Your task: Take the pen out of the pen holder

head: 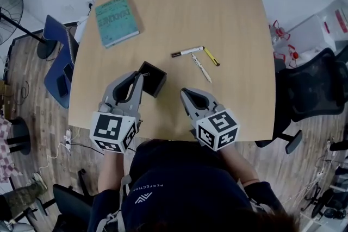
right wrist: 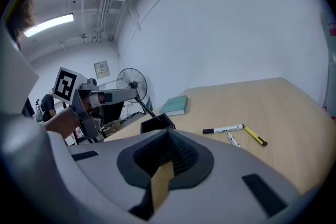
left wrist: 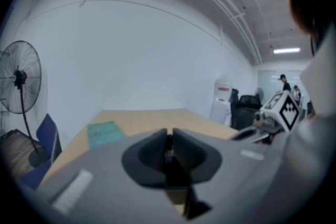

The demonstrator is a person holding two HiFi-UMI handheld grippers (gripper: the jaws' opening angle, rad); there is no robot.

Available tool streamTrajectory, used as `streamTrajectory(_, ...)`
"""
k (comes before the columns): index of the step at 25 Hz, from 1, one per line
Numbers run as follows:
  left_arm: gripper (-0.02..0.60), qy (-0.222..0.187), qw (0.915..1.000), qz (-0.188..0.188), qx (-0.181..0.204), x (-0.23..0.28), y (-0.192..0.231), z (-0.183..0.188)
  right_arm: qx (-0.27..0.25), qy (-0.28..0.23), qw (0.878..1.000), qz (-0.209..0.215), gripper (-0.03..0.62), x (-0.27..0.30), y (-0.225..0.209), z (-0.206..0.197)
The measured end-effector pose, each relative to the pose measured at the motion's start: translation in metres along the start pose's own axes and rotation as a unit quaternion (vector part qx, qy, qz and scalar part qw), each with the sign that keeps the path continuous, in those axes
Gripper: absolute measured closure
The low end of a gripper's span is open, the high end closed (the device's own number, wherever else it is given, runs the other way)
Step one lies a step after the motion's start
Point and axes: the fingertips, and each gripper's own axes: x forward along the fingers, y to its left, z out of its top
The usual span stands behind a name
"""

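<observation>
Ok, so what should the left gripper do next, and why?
Probably lift the left gripper a bit higher. Its jaws look shut on a thin dark pen, and it sits right at the holder, so I can't tell if the pen's tip is out. Three pens already lie on the table.

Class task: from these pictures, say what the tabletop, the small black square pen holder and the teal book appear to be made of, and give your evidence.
Light tan tabletop: probably wood or wood-look laminate, matt; even pale wood tone. Small black square pen holder: matt, thin stiff walls; plastic or coated board, unclear. Teal book: paper, with a printed cover showing lettering.
</observation>
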Motion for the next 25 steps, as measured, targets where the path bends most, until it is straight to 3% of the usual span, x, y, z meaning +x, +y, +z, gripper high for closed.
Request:
streamTrajectory(11, 0.545, -0.040, 0.9990, -0.006, 0.022, -0.011, -0.009, 0.037, -0.002, -0.014, 1.000, -0.010, 0.591, -0.009, -0.003, 0.007)
streamTrajectory(25, 0.545, -0.050, 0.9964, -0.065, 0.020, 0.008, -0.048, 0.042, 0.010, -0.024, 0.998, -0.049, 0.592, -0.034, -0.017, 0.000)
